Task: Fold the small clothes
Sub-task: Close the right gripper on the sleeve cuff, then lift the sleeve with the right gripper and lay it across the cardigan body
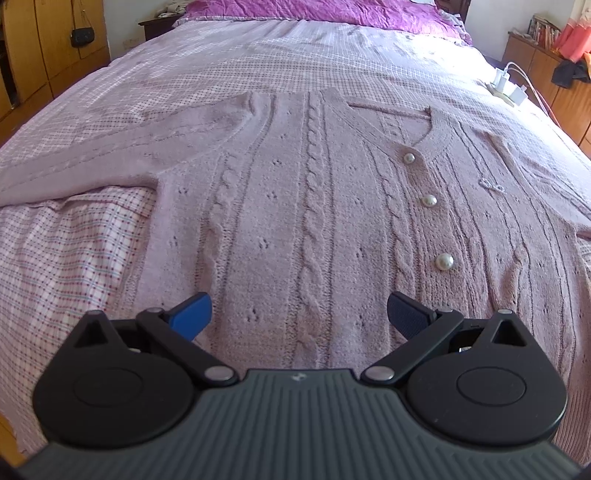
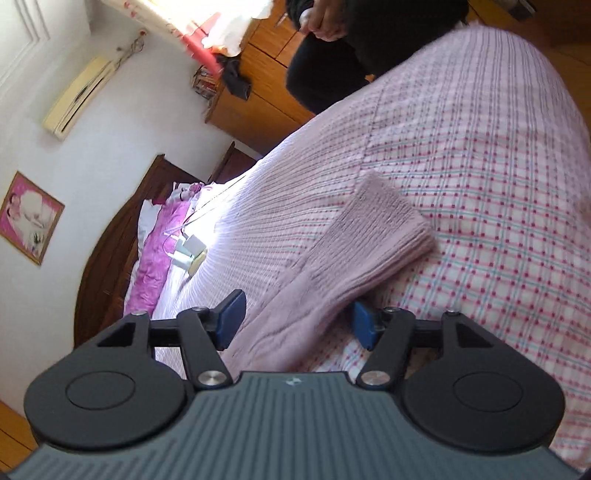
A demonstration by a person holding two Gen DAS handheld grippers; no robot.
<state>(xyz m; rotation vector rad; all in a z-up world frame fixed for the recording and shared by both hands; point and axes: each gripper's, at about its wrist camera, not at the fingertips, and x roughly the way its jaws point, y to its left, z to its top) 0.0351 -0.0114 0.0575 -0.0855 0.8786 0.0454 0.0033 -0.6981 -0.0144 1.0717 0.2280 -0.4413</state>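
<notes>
A pale pink cable-knit cardigan point(image 1: 303, 192) with pearl buttons point(image 1: 444, 262) lies flat, front up, on the bed. Its one sleeve point(image 1: 110, 155) stretches out to the left. My left gripper point(image 1: 299, 314) hovers open over the hem area, blue pads wide apart, nothing between them. In the right wrist view, the other sleeve point(image 2: 354, 251) runs away from me to its ribbed cuff point(image 2: 391, 218). My right gripper point(image 2: 299, 321) is open and tilted, with the sleeve passing between its blue fingers point(image 2: 364, 325); the jaws do not press on it.
The bed has a pink checked sheet point(image 1: 66, 251) and a magenta quilt point(image 1: 325, 11) at the head. Chargers and cables point(image 1: 508, 86) lie near the right edge. Wooden cabinets point(image 1: 37, 55) flank the bed. A person in dark clothes point(image 2: 332, 44) stands beside the bed.
</notes>
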